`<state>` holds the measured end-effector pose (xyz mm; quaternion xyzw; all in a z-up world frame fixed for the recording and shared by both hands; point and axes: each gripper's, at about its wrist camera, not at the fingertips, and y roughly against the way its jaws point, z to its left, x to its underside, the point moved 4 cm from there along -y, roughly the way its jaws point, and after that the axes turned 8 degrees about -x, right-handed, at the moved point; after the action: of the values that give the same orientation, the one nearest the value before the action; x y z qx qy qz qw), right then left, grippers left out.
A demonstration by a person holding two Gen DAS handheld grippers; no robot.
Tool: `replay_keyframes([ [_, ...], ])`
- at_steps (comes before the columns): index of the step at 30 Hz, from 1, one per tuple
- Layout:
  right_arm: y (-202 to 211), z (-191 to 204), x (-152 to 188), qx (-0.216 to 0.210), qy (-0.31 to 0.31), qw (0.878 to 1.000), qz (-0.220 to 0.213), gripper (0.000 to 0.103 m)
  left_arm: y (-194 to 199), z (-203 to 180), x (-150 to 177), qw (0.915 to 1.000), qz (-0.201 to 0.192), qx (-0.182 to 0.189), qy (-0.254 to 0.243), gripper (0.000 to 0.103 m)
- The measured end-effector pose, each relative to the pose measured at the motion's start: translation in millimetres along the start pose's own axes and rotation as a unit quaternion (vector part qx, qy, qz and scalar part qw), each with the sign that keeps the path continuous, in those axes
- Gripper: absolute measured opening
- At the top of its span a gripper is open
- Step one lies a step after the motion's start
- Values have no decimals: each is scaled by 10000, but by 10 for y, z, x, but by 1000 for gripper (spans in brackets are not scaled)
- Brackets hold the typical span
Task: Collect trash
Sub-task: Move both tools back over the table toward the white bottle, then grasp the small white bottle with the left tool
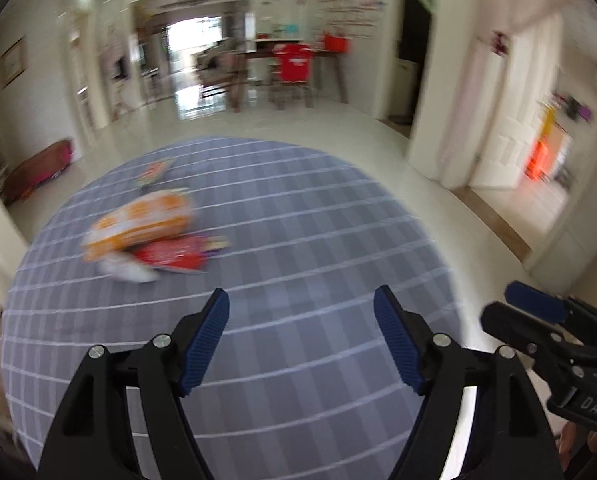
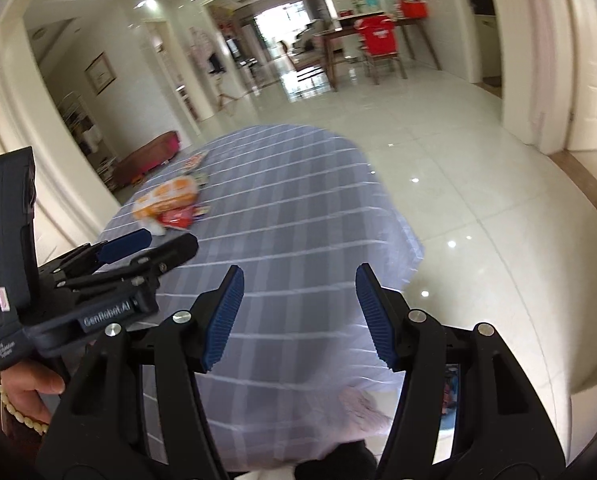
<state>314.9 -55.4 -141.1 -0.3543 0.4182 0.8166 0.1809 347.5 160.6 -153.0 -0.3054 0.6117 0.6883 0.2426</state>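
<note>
A pile of trash lies on the left part of a table covered with a blue-grey checked cloth (image 1: 318,216) (image 2: 290,216). It holds an orange-and-white snack bag (image 1: 138,220) (image 2: 166,196), a red wrapper (image 1: 170,254) (image 2: 178,215) and a white crumpled scrap (image 1: 130,273). A smaller wrapper (image 1: 154,170) (image 2: 194,160) lies further back. My left gripper (image 1: 302,296) (image 2: 170,240) hangs open over the near cloth, short of the pile, nothing between its pads. Beside it, my right gripper (image 2: 300,270) (image 1: 510,312) is open and empty above the table's near right part.
Glossy pale floor tiles (image 2: 458,168) surround the table. A low brown-and-pink bench (image 1: 38,168) (image 2: 146,156) stands by the left wall. Far back is a wooden dining table with a red shirt (image 1: 294,62) (image 2: 378,36) on a chair. White doors (image 1: 498,148) stand at the right. A hand with a bead bracelet (image 2: 22,396) holds the left gripper.
</note>
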Motion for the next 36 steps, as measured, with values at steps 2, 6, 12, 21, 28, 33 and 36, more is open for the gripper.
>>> replay_keyframes([
  [2, -192, 174, -49, -101, 113, 9998, 86, 58, -61, 370, -3, 9991, 65, -197, 378, 74],
  [6, -573, 479, -177, -253, 344, 9988, 250, 58, -238, 1006, 14, 9929, 269, -398, 1088, 74],
  [12, -1173, 856, -293, -363, 698, 9955, 524, 58, -546, 1414, -15, 9870, 453, -502, 1459, 73],
  [21, -1899, 1120, -404, -291, 1369, 9858, 930, 60, -1005, 1559, -134, 9825, 653, -524, 1666, 61],
  [28, -2255, 1294, -454, -121, 2149, 9699, 1143, 62, -1052, 1634, -150, 9854, 546, -532, 1525, 40],
  [33, -2392, 1476, -396, -338, 2444, 9601, 1319, 63, -876, 1840, -27, 9847, 409, -404, 1642, 40],
  [36, -2499, 1607, -366, -392, 2611, 9545, 1387, 63, -802, 1948, 20, 9850, 360, -513, 1605, 40],
])
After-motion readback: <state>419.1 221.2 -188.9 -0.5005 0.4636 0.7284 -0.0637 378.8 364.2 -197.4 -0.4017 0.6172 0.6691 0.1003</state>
